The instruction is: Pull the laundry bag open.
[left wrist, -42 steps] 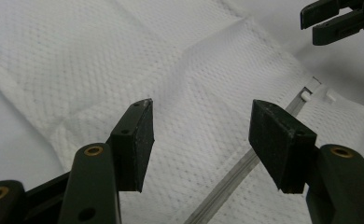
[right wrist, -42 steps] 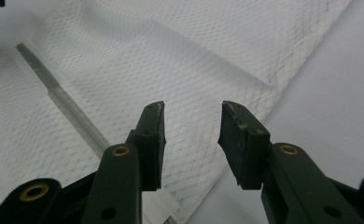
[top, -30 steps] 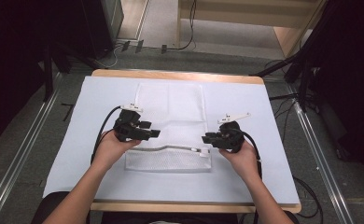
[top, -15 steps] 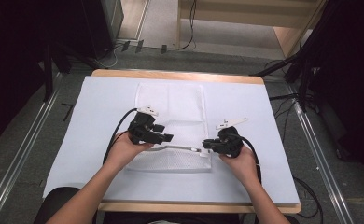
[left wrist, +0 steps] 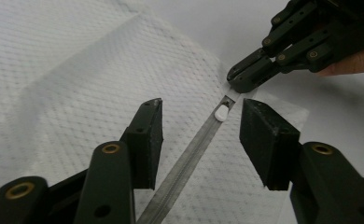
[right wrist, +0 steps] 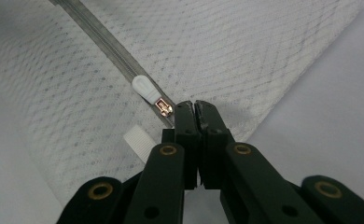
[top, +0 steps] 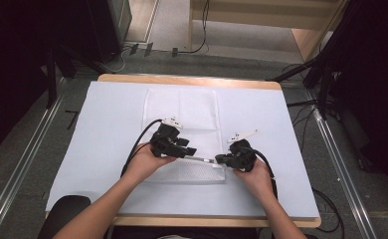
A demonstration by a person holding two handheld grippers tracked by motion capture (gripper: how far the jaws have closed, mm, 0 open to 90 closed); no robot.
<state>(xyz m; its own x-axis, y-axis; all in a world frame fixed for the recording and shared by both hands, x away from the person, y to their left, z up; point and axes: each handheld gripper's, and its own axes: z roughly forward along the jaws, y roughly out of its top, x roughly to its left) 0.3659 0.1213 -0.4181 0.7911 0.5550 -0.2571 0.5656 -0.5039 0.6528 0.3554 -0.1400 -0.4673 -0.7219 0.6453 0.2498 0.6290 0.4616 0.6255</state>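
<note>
High view: white mesh bag [top: 182,114] lies mid-counter [top: 107,129], left claw [top: 191,151] and right claw [top: 220,160] at its near edge. Left gripper view: left claw [left wrist: 201,128] wide, straddling the zipper [left wrist: 185,163] near the white pull [left wrist: 221,112]. Right gripper view: right claw [right wrist: 195,109] pinched on the bag's zipper end.

Black claws [top: 202,155]; brass pivot pins; black cables

In the high view the zipper pull [top: 209,160] is too small to make out between the two grippers. The right gripper [right wrist: 198,112] covers the end of the zipper tape [right wrist: 101,39] at the lower middle of its own view. The mesh bag [left wrist: 77,84] runs off the left and bottom edges of the left gripper view.
</note>
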